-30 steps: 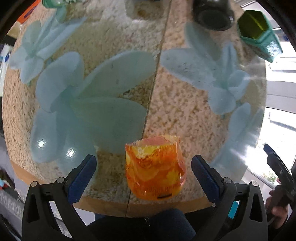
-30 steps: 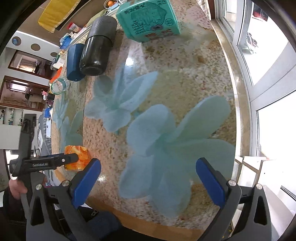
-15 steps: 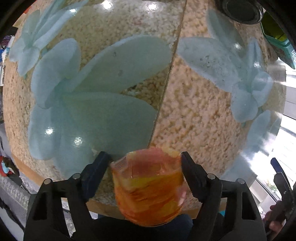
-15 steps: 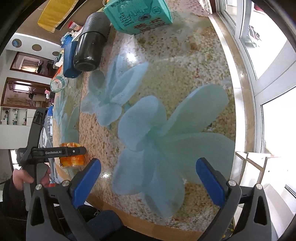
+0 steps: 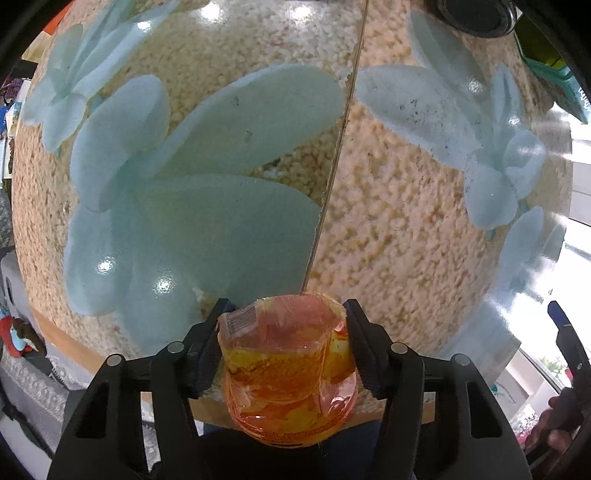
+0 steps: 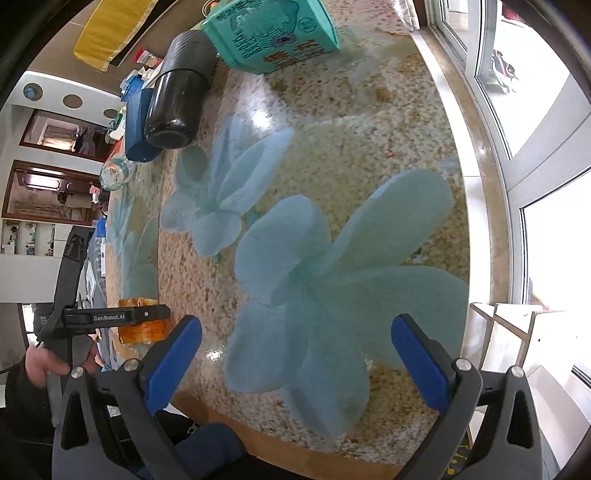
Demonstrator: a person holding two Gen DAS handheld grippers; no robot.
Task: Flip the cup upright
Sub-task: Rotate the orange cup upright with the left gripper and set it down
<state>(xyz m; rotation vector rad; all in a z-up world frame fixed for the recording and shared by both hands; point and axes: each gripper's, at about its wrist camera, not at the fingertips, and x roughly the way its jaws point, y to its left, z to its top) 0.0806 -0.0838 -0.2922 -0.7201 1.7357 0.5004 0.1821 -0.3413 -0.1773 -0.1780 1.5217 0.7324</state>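
An orange and yellow translucent cup [image 5: 290,365] is clamped between the fingers of my left gripper [image 5: 284,347] near the table's front edge, its flat base facing away from me and its rim towards the camera. It seems raised off the table. The cup also shows in the right wrist view [image 6: 142,326], far left, held by the left gripper [image 6: 147,314]. My right gripper [image 6: 295,358] is open and empty over a pale blue flower pattern, well to the right of the cup.
The table [image 5: 406,221] is speckled stone with pale blue flowers. At the back stand a black cylinder [image 6: 177,99], a teal box [image 6: 273,33], a blue object [image 6: 136,129] and a glass jar [image 6: 112,173]. A window sill [image 6: 476,129] runs along the right.
My left gripper closed from wide open onto the cup and tipped it up off the table edge. The right gripper stayed open, drifting slightly.
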